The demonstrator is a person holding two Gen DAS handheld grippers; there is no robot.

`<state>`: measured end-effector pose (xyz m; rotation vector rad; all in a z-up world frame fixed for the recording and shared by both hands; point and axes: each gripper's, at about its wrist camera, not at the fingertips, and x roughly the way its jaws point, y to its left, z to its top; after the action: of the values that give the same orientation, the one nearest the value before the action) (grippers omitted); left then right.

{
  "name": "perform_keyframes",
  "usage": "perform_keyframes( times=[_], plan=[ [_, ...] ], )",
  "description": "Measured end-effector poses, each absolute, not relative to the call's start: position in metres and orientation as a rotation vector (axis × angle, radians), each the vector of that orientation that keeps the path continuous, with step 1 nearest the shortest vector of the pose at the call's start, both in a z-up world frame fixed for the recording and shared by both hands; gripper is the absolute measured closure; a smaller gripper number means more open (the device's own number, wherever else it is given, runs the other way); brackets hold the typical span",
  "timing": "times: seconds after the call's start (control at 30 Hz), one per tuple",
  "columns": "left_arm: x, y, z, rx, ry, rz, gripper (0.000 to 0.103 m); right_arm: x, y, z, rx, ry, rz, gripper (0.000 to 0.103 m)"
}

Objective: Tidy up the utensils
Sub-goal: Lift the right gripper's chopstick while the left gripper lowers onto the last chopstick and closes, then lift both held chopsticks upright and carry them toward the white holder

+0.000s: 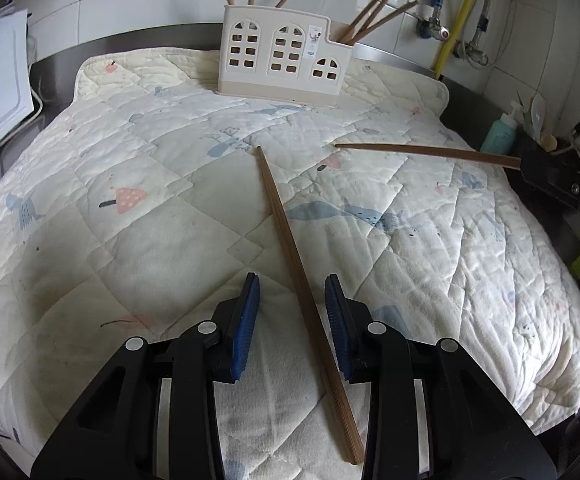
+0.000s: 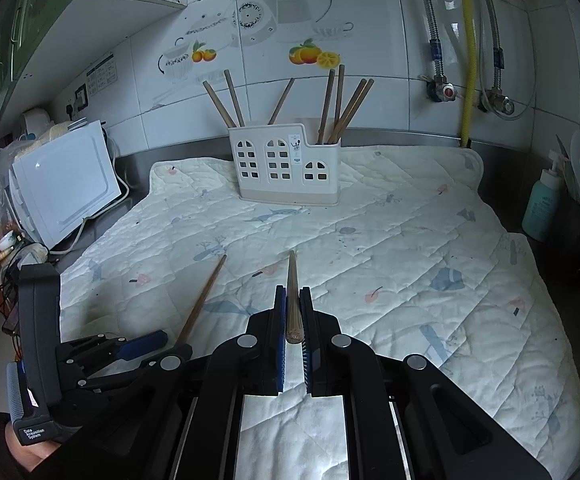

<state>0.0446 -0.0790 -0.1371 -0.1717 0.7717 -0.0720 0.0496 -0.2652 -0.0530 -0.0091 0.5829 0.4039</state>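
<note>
Right wrist view: right tongs (image 2: 293,308) pinch 1 chopstick (image 2: 291,280), tip forward over the quilted mat (image 2: 370,248). Left tongs (image 1: 292,312) are spread around a 2nd chopstick (image 1: 290,240) lying on the mat, pads apparently not pressing. Step: pickup. Next: close left, then carry both to the holder (image 2: 286,164) behind.

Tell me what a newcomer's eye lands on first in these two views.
First, the right gripper shut on a brown chopstick that points toward the wall. Next, the left gripper, jaws apart, straddling a second chopstick that lies on the quilted mat. Behind them, at the mat's far edge, stands a white house-shaped utensil holder with more chopsticks upright in it.
</note>
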Motion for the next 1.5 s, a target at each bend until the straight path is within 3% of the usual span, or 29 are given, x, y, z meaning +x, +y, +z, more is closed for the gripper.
perform_keyframes(
  times=[0.63, 1.0, 1.5],
  plan=[
    [0.019, -0.086, -0.140, -0.193, 0.734, -0.076, 0.069, 0.041, -0.265, -0.056, 0.010, 0.579, 0.419, 0.097],
    [0.021, -0.079, -0.132, -0.120, 0.763, -0.081, 0.096, 0.036, -0.270, -0.054, 0.024, 0.566, 0.415, 0.097],
    [0.027, -0.075, -0.139, -0.303, 0.822, -0.065, 0.094, 0.032, -0.273, -0.051, 0.032, 0.561, 0.418, 0.097]
  ],
)
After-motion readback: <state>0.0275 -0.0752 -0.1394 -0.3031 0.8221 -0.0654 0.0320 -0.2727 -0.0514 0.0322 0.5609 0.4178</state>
